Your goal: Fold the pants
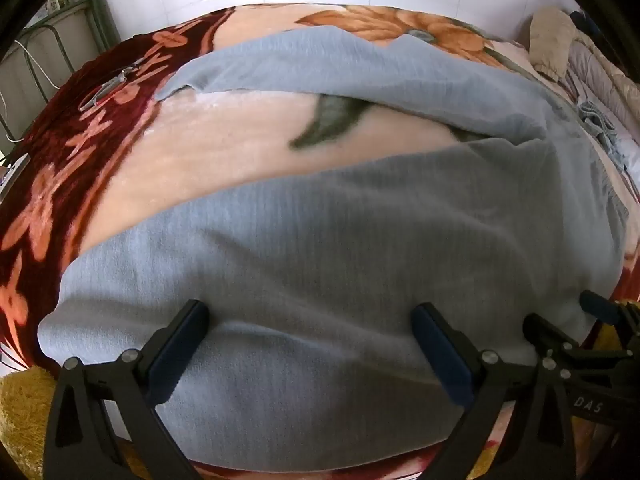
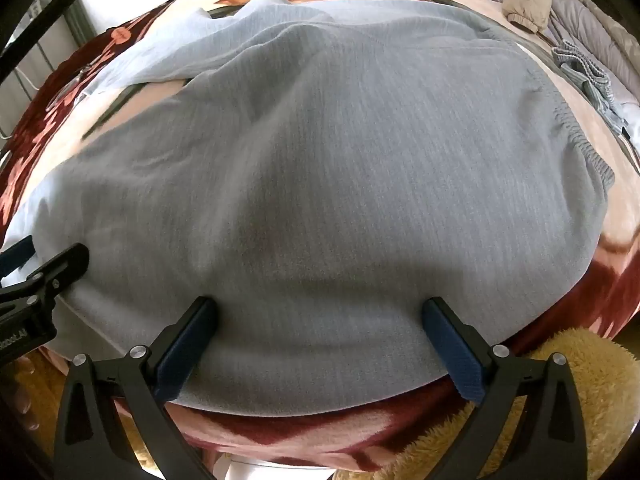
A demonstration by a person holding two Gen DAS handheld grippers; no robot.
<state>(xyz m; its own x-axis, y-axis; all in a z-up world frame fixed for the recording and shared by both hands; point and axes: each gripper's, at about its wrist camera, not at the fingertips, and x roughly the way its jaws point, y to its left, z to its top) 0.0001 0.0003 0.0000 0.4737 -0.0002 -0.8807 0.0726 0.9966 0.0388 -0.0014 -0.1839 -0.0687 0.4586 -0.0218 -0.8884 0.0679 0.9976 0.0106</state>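
Two hand-held grippers, left [image 1: 312,344] and right [image 2: 320,340], gape wide over the pants' [image 1: 320,260] near edge; only the right view shows the waistband [image 2: 576,136].

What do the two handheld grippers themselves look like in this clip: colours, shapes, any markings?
Both match: the left gripper and right gripper have black angular linkage frames with silver pivot bolts and triangular cut-outs, ending in long flat fingers faced with dark blue pads. White lettering marks the bodies; "DAS" is readable on the right one. No cables or sleeves show.

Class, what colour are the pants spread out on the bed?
The pants are plain light grey-blue, with faint ribbing; clearest in the right wrist view.
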